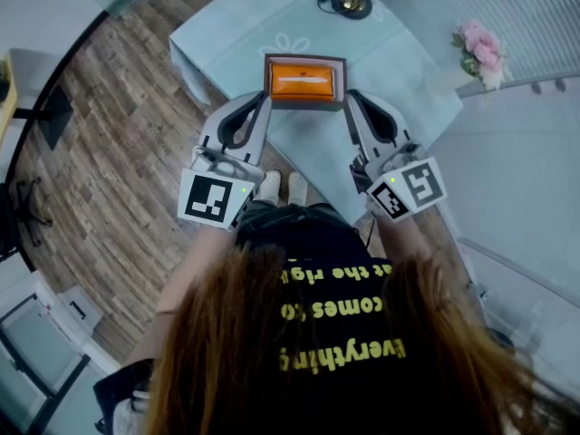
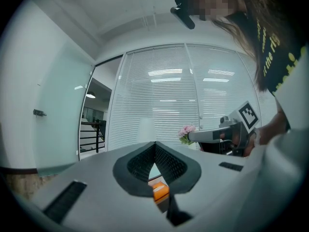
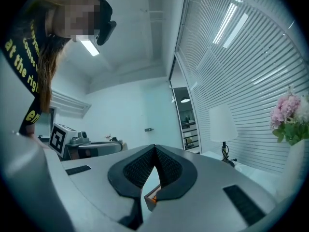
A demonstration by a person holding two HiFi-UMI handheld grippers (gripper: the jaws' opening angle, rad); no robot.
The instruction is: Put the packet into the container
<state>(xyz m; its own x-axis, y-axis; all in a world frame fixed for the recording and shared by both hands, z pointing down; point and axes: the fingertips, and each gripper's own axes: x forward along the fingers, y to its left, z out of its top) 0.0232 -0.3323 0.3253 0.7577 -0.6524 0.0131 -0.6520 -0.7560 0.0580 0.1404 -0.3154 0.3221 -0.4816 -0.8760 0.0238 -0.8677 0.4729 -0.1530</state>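
Observation:
An orange packet (image 1: 304, 82) lies inside a small brown container (image 1: 304, 59) near the front edge of a pale blue table (image 1: 227, 34). My left gripper (image 1: 265, 100) points at the container's left side and my right gripper (image 1: 350, 96) at its right side, each close by its wall. In the left gripper view the jaws (image 2: 155, 144) meet at the tips with nothing between them, and the packet (image 2: 161, 191) shows below them. The right gripper (image 3: 155, 146) is likewise shut and empty, with a corner of the container (image 3: 153, 193) below its pads.
A lamp base with a black cord (image 1: 352, 1) stands at the table's far side. Pink flowers (image 1: 482, 51) sit at the right. The person's shoes (image 1: 281, 186) stand on the wooden floor (image 1: 118, 152) at the table's edge. Blinds cover the glass wall (image 2: 193, 100).

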